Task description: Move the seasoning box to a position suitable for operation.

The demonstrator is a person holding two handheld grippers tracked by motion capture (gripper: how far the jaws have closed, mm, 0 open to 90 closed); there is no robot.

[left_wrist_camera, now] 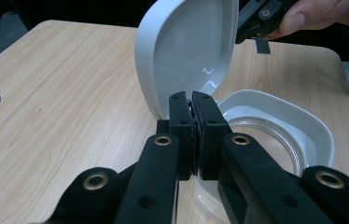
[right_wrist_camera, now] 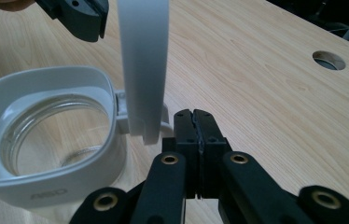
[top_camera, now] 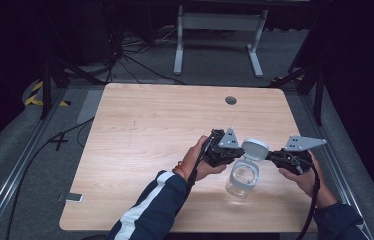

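From above, your hands and the grey plates cover most of both claws, so their tips are hard to make out there, and the jar's clear body nearly vanishes against the wood. Your left forearm comes in from the bottom in a dark sleeve with a white stripe, and your left hand (top_camera: pixel 202 161) holds the left claw (top_camera: pixel 232 152) pointing right, just beside the raised lid (top_camera: pixel 255 149). Your right hand (top_camera: pixel 302 175) holds the right claw (top_camera: pixel 273 156) pointing left, toward the lid's other side. In the left gripper view your left claw (left_wrist_camera: pixel 193 100) has its jaws pressed together with nothing between them, tips at the lower edge of the lid (left_wrist_camera: pixel 186 51); whether they touch it is unclear. In the right gripper view your right claw (right_wrist_camera: pixel 195 116) is likewise pressed together on nothing, just beside the hinge. The glass jar (right_wrist_camera: pixel 46 140) stands on the table (right_wrist_camera: pixel 266 93) near its front right, white collar on top, lid flipped upright, and looks empty.
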